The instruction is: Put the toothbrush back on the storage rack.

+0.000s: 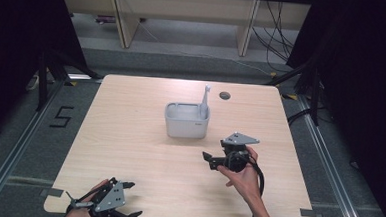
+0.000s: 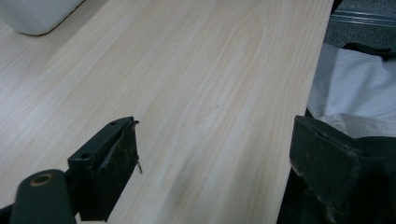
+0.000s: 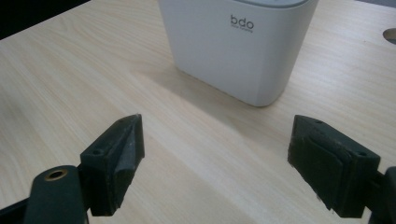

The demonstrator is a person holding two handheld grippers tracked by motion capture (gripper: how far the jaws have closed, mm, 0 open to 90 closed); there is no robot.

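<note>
Pale wood-grain table [image 1: 128, 150], smooth white plastic container [image 1: 185, 125]

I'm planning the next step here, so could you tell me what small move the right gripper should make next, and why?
Probably ease the right gripper forward toward the white container. Its jaws stand wide open with nothing between them, the container sits just ahead on the table and apart from them, and the left gripper rests open at the near edge, far off.

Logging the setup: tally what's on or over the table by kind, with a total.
Bins: 1, white bin with its lid standing up
Grippers: 2, left gripper and right gripper, both with jaws apart and empty
Total: 3
</note>
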